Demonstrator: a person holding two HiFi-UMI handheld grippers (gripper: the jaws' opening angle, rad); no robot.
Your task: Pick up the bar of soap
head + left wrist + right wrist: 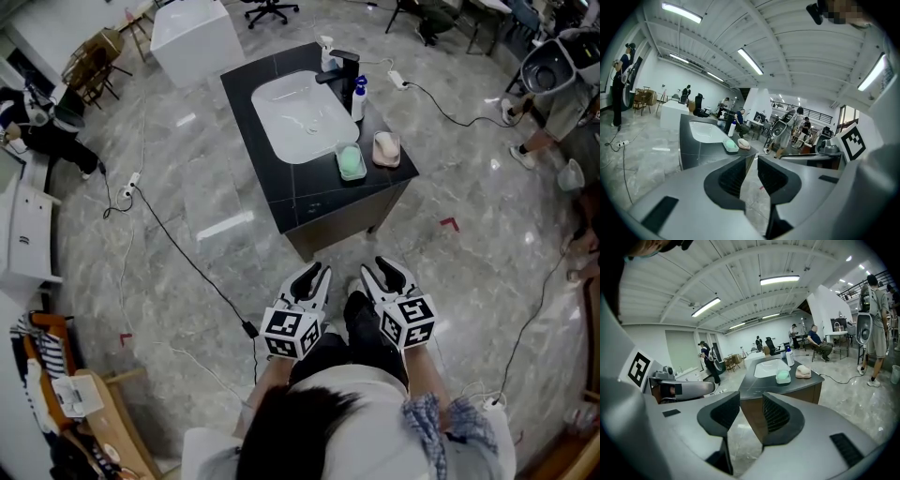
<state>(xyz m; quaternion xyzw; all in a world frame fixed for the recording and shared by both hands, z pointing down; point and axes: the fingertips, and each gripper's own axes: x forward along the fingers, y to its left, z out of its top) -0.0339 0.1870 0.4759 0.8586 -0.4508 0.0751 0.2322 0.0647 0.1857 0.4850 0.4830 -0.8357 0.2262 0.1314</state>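
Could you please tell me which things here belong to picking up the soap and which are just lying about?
Job: green soap, pink soap, left gripper, right gripper.
Lying about: bottle, faucet, floor cable.

Open floor [450,272] lies between you and the counter [309,202]; green soap [351,162] and pink soap [386,149] crowd its near corner, bottle [358,98] and faucet [339,67] behind.

On the tabletop [309,202]: sink [295,117] in the middle, faucet [339,67] at its far right corner, bottle [358,97] just beside. Right of the sink, side by side: left soap dish [353,177] holding a bar of soap [350,159], right soap dish [387,165] holding a second bar [385,145]. Before the tabletop, well apart: left tool [314,274] beside right tool [380,269].
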